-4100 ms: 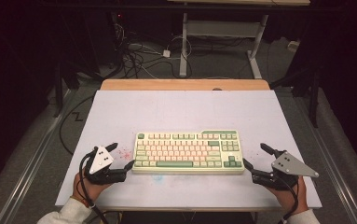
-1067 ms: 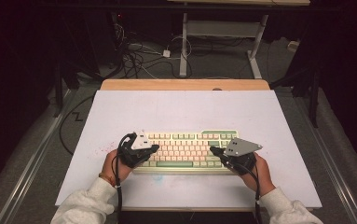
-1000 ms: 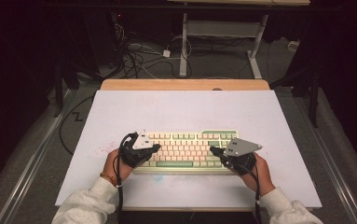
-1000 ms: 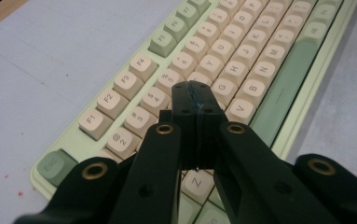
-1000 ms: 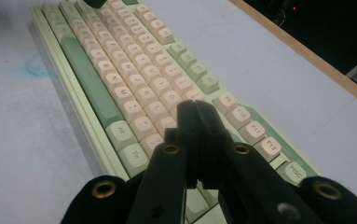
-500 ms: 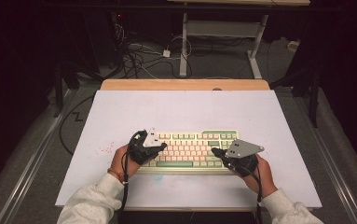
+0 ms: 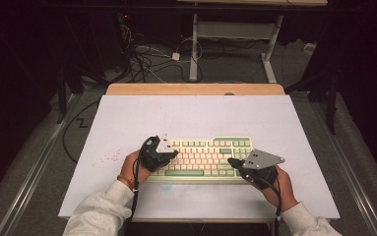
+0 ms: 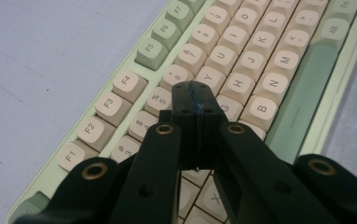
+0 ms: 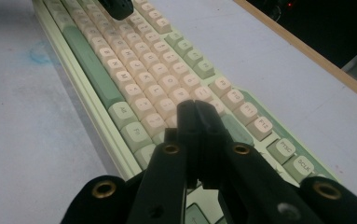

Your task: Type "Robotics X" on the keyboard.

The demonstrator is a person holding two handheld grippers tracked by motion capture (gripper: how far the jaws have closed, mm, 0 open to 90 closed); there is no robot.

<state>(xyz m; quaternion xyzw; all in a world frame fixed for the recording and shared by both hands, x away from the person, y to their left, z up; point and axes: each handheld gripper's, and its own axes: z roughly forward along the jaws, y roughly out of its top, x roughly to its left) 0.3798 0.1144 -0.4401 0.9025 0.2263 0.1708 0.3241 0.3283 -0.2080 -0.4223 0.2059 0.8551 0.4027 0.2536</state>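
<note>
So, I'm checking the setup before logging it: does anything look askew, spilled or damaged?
Nothing serious. The keyboard lies square and whole on the table. The only oddities are faint stains on the table cover: pinkish specks left of the keyboard and a bluish smudge near its front edge.

I have both forearms coming in from the near edge, sleeves light grey, each hand wrapped around its tool. My left gripper angles inward to the right, jaws pressed together with nothing between them. My right gripper angles inward to the left, jaws likewise closed and empty. Both tips seem to sit low, though whether they touch anything I cannot tell
</note>
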